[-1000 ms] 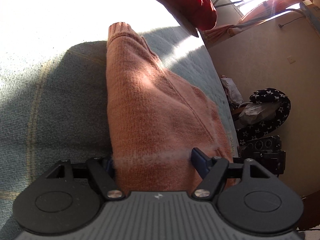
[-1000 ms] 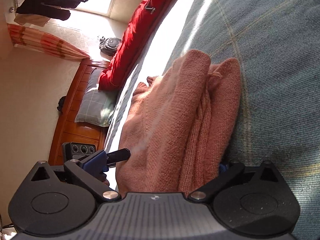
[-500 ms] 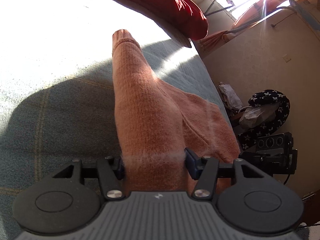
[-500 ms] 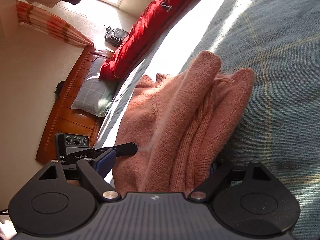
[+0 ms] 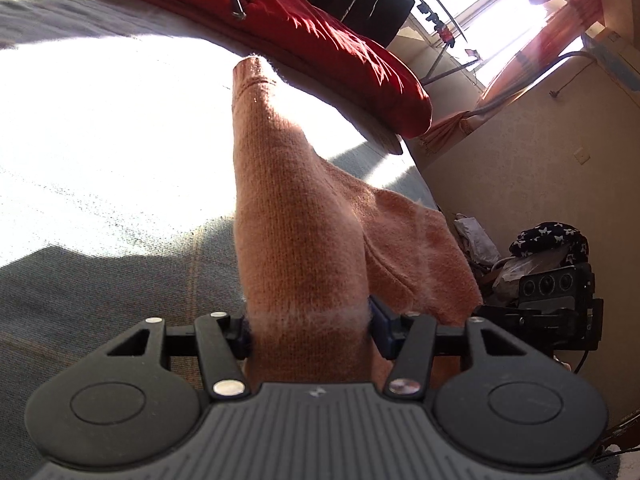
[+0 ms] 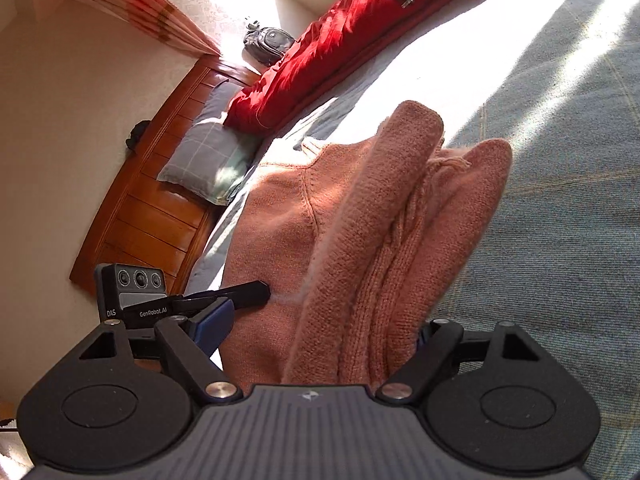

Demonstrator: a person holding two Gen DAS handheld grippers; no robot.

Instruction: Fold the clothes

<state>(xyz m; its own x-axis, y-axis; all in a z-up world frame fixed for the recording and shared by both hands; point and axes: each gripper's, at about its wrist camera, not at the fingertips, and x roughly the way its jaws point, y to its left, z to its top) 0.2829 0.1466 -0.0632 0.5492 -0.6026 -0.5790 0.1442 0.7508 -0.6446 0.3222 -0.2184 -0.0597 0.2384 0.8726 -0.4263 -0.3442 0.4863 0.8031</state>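
A salmon-pink knitted sweater point(image 5: 296, 216) lies on a grey-green checked bedspread point(image 5: 100, 264). My left gripper point(image 5: 310, 322) is shut on a thick fold of the sweater, which rises from the jaws toward the far sleeve end. In the right wrist view the sweater point(image 6: 360, 248) is bunched in folds between the jaws. My right gripper point(image 6: 316, 328) has its right finger pressed into the sweater, while the left blue pad point(image 6: 212, 320) stands apart from it. The other gripper point(image 6: 136, 292) shows at the left beside the sweater.
A red duvet point(image 5: 320, 36) lies along the far side of the bed. A checked pillow point(image 6: 208, 156) leans on the wooden headboard point(image 6: 152, 216). Bags and a star-patterned black cloth point(image 5: 552, 240) sit on the floor by the wall.
My left gripper has closed tighter on the sweater and lifted it, so the fold now stands narrower and higher. My right gripper has risen with its bunch of sweater.
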